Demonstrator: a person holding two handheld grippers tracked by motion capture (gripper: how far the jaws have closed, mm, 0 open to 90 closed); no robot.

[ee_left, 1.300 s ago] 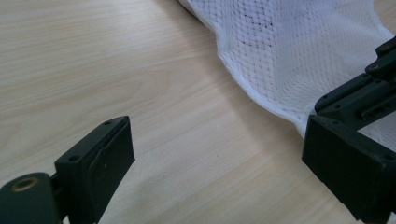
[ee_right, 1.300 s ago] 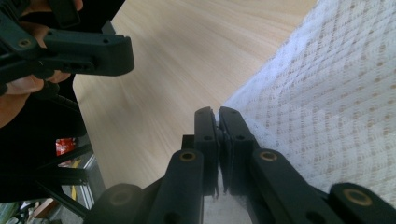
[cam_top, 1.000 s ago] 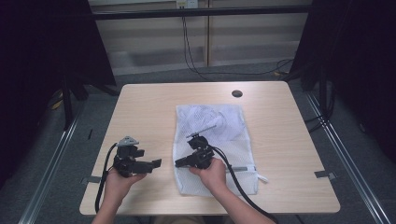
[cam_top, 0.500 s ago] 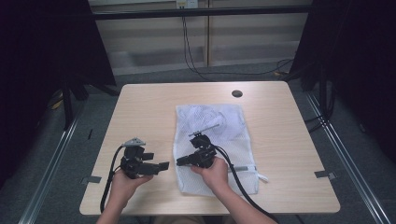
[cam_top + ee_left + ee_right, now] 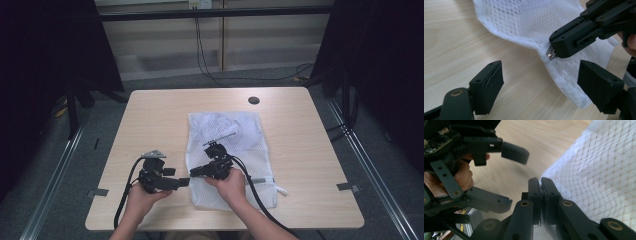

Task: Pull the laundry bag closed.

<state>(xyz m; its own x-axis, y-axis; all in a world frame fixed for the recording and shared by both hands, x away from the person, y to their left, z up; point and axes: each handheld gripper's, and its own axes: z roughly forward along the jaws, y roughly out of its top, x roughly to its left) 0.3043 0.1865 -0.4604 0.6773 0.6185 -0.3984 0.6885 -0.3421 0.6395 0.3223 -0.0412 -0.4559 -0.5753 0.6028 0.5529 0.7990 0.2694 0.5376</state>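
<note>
On the wooden table (image 5: 150,115) a mesh bag (image 5: 240,135) lies flat, its zipper pull (image 5: 551,53) already pinched by the right gripper (image 5: 192,172), while the left gripper (image 5: 186,182), jaws spread and just closing on nothing, has yet to grip the bag's edge.

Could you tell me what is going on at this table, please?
A person is working on a white mesh laundry bag lying flat on a light wooden table, with a black two-jaw gripper in each hand. The right gripper is shut on the small metal zipper pull at the bag's left edge. The left gripper sits just beside it over the table, jaws apart but just closing, aimed at that same edge and not yet touching the fabric.
</note>
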